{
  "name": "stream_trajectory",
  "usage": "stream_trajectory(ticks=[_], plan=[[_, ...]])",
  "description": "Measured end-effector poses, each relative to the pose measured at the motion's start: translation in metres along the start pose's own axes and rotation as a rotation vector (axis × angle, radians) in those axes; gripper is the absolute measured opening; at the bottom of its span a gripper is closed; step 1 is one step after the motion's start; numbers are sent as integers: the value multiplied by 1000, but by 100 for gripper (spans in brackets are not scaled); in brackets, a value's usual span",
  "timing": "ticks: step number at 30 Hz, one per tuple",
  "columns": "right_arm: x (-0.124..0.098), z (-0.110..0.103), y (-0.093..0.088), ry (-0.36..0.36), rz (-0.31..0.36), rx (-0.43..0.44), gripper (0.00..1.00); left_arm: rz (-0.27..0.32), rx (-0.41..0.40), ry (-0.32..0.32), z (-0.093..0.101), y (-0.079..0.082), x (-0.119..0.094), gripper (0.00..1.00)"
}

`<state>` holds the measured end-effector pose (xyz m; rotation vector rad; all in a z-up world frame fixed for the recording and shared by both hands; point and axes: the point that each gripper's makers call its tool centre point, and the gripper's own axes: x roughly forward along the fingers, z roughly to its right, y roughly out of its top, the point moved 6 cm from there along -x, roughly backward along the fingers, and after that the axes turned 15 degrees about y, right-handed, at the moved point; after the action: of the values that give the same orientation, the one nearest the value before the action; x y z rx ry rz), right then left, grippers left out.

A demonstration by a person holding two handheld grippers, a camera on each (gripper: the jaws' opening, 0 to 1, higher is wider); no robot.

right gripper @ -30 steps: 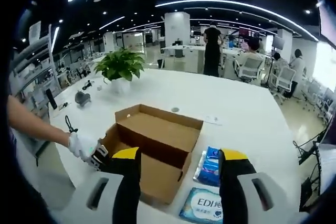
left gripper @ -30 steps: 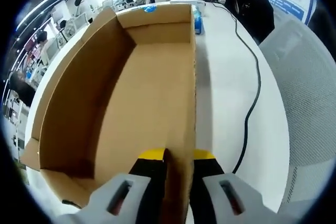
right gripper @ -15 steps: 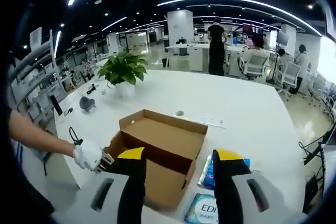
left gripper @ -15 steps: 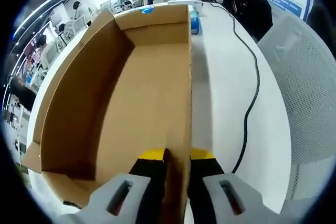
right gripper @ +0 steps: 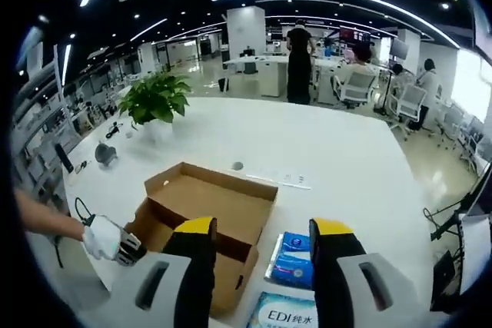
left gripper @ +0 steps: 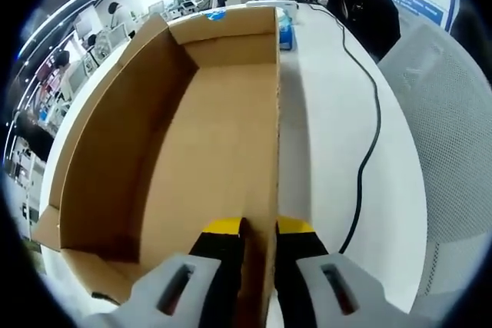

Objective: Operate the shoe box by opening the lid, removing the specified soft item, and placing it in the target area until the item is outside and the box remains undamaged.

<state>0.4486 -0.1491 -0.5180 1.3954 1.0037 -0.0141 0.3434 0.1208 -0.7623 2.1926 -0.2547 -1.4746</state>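
**Pinching the box wall, packs already out**

Gripping from the left, the left gripper (left gripper: 257, 228) has its jaws clamped on the side wall of the shoe box (left gripper: 207, 136), open and bare inside. Over at three o'clock of the box in the right gripper view, two blue tissue packs (right gripper: 292, 259) lie on the worktop (right gripper: 338, 151). The right gripper (right gripper: 261, 232) hovers above, jaws apart, holding nothing. Risk, I'd say: a hard tug could crease that thin cardboard wall. Count: one box, two packs.
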Motion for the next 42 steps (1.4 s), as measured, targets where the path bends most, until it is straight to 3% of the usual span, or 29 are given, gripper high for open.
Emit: stream_trajectory(ticks=[2,4,5,8,11,14,16,18,23,24,26,28,42], plan=[[5,3,1,-34,-4,-8,37,1,1,0,0,0,0,12],[17,-1,-16,-47,-114,-80,39,2,3,-1,0,0,0,12],[21,-3,-23,-68,-134,-79,42,2,3,-1,0,0,0,12],[37,-9,-28,-17,-121,-48,44,3,4,0,0,0,0,12],[51,-2,-21,-14,-93,-23,44,9,10,3,1,0,0,12],[64,-5,-17,33,-116,-90,53,4,5,5,1,0,-1,12],[66,-8,-15,31,-106,-87,51,1,2,3,1,0,0,12],[67,-10,-11,46,-79,-54,43,1,4,0,0,0,0,12],[74,-5,-8,46,-57,56,43,4,4,4,1,0,-1,12],[74,5,-7,-8,-32,83,41,4,4,6,0,0,0,12],[77,23,-9,-68,-56,87,36,2,0,7,1,0,-1,12],[83,27,-8,-29,-45,175,36,5,2,5,0,0,0,12],[119,43,-9,-71,-74,208,35,12,11,5,1,-1,-1,12]])
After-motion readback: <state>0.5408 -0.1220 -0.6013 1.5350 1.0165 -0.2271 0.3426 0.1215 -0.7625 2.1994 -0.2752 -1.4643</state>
